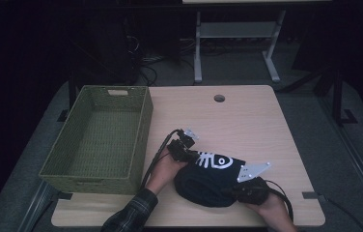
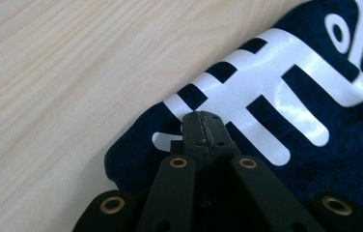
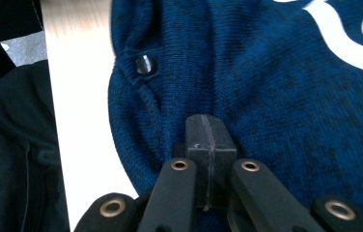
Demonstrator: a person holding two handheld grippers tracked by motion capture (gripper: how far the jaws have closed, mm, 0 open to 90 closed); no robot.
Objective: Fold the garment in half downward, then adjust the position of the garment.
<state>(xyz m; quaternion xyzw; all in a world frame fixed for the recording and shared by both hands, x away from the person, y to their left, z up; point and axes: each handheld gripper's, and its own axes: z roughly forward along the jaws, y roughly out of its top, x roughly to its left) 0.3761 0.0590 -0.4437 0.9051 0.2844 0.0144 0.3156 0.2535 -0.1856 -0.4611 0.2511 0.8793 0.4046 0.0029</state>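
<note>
resting closed grippers (image 1: 185,147) (image 1: 247,186) on blue garment (image 1: 208,181)

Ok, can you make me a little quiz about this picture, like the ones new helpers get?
1. True or false: the green basket has clothes in it.
2. What is the white print on the dark blue garment? A) a star B) a fish skeleton C) a number
3. Are the jaws of the left gripper and the right gripper open or shut?

Key:
1. False; the basket shows nothing inside.
2. B.
3. Both are shut, and both sit at the garment; whether they pinch its cloth cannot be told.
</note>
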